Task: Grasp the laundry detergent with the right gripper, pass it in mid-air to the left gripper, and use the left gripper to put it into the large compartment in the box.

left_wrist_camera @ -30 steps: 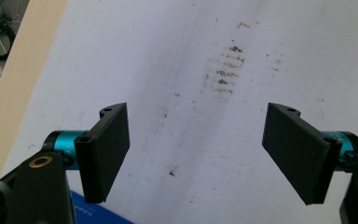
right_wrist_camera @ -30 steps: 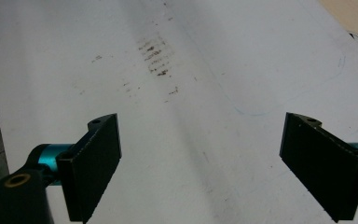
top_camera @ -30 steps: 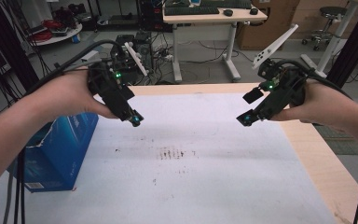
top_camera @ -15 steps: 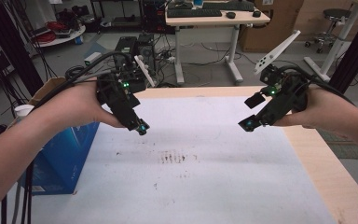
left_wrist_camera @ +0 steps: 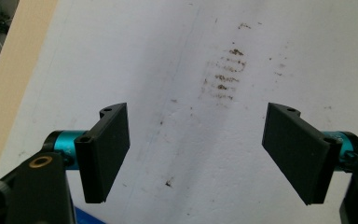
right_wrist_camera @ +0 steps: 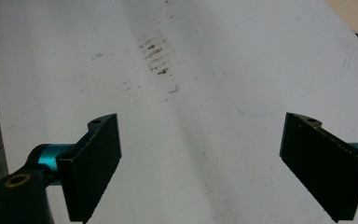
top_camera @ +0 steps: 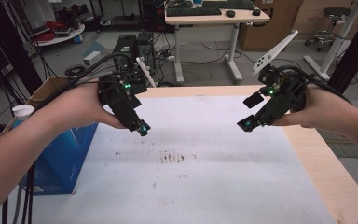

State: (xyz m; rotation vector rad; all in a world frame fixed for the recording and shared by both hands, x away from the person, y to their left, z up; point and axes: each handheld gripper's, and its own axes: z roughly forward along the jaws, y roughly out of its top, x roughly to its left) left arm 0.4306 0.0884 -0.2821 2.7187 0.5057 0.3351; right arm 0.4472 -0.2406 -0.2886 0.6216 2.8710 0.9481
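Left tongs (top_camera: 142, 128): hovering over the left part of the white sheet, tips tilting down and inward; in the left gripper view (left_wrist_camera: 196, 158) the two black jaws are standing wide apart with nothing between them.
Right tongs (top_camera: 248, 122): hanging over the right part of the sheet, tips pointing down and toward the middle; in the right gripper view (right_wrist_camera: 200, 168) the jaws are gaping wide and gripping nothing.
Left hand (top_camera: 81, 105): wrapping around the body of the left tongs, forearm coming in from the lower left.
Right hand (top_camera: 324, 109): clasping the body of the right tongs, forearm coming in from the right edge.
White sheet (top_camera: 205, 186): lying flat and covering most of the worktop.
Brown smudges (top_camera: 177, 157): sitting as a patch of short rows near the middle of the sheet, between the two pairs of tongs and nearer the person than both tips; showing ahead of the jaws in the left gripper view (left_wrist_camera: 226, 74) and in the right gripper view (right_wrist_camera: 156, 56).
Worktop (top_camera: 326, 172): showing its bare wooden edge along the right side of the sheet.
Blue box (top_camera: 58, 163): standing beside the left edge of the worktop, under the left forearm.
Cables (top_camera: 81, 77): trailing from the left tongs back toward the floor.
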